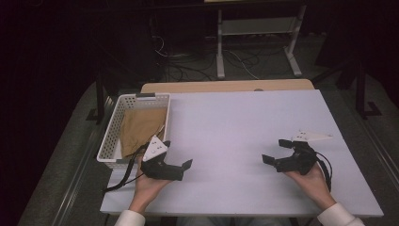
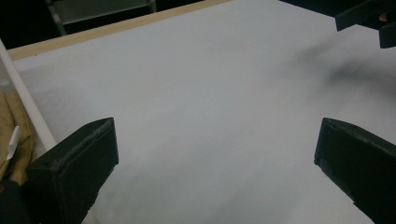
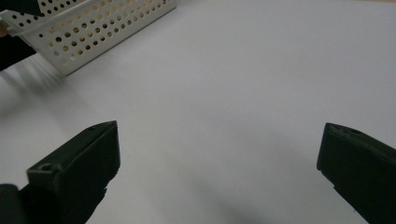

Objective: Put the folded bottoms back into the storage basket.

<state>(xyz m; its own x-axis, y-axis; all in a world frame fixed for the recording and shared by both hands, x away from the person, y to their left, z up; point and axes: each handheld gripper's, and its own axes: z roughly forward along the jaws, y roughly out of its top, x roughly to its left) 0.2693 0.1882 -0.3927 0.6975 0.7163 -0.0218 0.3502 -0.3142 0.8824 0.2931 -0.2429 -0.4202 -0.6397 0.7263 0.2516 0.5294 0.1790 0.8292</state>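
A white perforated basket (image 1: 113, 132) stands at the table's left edge with a folded brown cloth or paper (image 1: 141, 129) inside it. My left gripper (image 1: 178, 154) rests low over the white tabletop just right of the basket's near corner, open, with nothing between its jaws. In the left gripper view the gripper (image 2: 217, 158) faces bare tabletop, with the basket rim (image 2: 28, 112) and the brown piece (image 2: 11, 130) at the left. My right gripper (image 1: 275, 150) hovers near the table's right front, open and empty. In the right gripper view the gripper (image 3: 219, 163) points toward the basket (image 3: 93, 28).
The white tabletop (image 1: 235, 122) lies bare between the two grippers. A wooden strip (image 1: 226, 86) runs along its far edge. Beyond it, a white frame stand (image 1: 256, 42) and cables sit on the dark floor.
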